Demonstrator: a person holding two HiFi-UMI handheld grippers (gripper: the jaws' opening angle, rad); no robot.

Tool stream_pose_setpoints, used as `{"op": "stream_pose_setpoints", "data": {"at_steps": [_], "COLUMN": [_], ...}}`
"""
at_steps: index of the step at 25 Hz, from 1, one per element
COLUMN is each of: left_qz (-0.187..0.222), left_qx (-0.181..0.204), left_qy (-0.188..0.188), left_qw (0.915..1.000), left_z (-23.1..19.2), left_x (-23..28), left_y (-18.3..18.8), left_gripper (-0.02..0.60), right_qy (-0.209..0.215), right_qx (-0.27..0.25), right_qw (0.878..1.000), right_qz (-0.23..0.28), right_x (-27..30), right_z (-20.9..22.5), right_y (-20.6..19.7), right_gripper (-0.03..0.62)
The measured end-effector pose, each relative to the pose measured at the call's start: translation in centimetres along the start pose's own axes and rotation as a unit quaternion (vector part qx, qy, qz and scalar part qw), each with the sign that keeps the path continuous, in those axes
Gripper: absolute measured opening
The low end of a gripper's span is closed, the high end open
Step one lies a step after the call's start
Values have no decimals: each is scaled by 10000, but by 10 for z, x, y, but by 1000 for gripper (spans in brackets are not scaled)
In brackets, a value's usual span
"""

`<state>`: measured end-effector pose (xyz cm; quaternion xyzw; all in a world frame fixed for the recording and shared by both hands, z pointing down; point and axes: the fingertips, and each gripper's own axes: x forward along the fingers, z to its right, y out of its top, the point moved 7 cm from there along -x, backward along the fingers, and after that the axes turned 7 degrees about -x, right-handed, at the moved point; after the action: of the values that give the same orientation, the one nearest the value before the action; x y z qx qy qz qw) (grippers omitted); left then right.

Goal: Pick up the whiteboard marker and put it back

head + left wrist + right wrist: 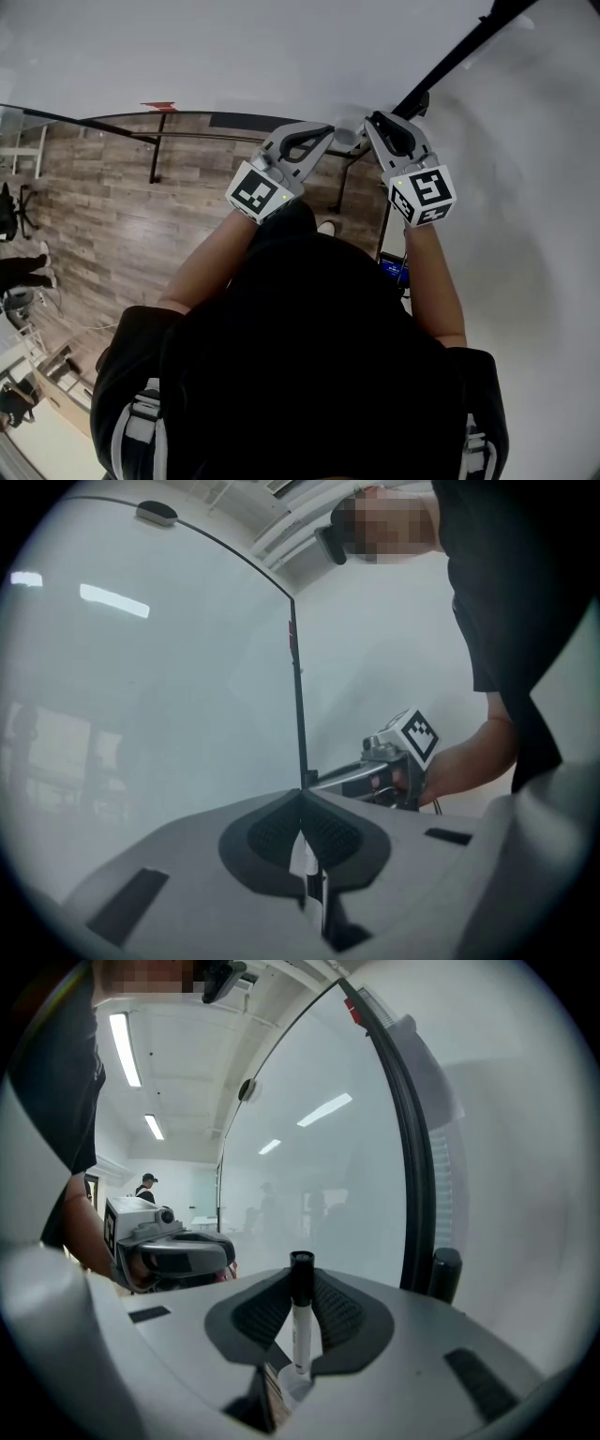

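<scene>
I'm gripping the whiteboard marker (298, 1330) in the R gripper (300, 1288), jaws clenched on its white barrel, black cap (301, 1269) pointing out toward the glass board (319, 1166). L gripper (302, 803) is hanging just beside it w/ jaws pressed together, nothing btwn them. Wood floor (103, 216) is showing below.

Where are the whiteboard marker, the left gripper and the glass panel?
whiteboard marker (300, 1335): right gripper view, on its white barrel.
left gripper (301, 797): left gripper view, where its closed jaw tips meet.
glass panel (309, 1176): right gripper view, on the middle of the frosted pane.
</scene>
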<state>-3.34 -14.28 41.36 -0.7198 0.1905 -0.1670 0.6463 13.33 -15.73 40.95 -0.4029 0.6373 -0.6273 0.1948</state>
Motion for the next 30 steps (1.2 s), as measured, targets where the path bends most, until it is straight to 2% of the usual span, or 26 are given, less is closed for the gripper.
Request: {"op": "stream_pose_setpoints", "data": {"at_steps": [4, 19, 25, 30], "left_qz": [-97, -185, -224, -269], "left_qx": [-46, -305, -305, -436], "left_qy": [-28, -82, -64, -9], "left_qw": [9999, 9993, 9993, 9987], "left_z": [-8, -27, -31, -33], "left_x": [3, 14, 15, 13], "left_y": [-14, -32, -34, -35], "left_gripper": [3, 3, 3, 3], "right_qy": [-23, 247, 322, 389], "right_qx": [-164, -191, -96, 230], "right_qw": [9995, 9912, 9883, 9853], "right_qz": [-275, -1284, -1489, -1646], "right_x": [17, 67, 72, 76], "right_z": [-3, -8, -8, -6], "right_y": [-20, -99, -117, -132], "right_gripper": [63, 63, 64, 65]}}
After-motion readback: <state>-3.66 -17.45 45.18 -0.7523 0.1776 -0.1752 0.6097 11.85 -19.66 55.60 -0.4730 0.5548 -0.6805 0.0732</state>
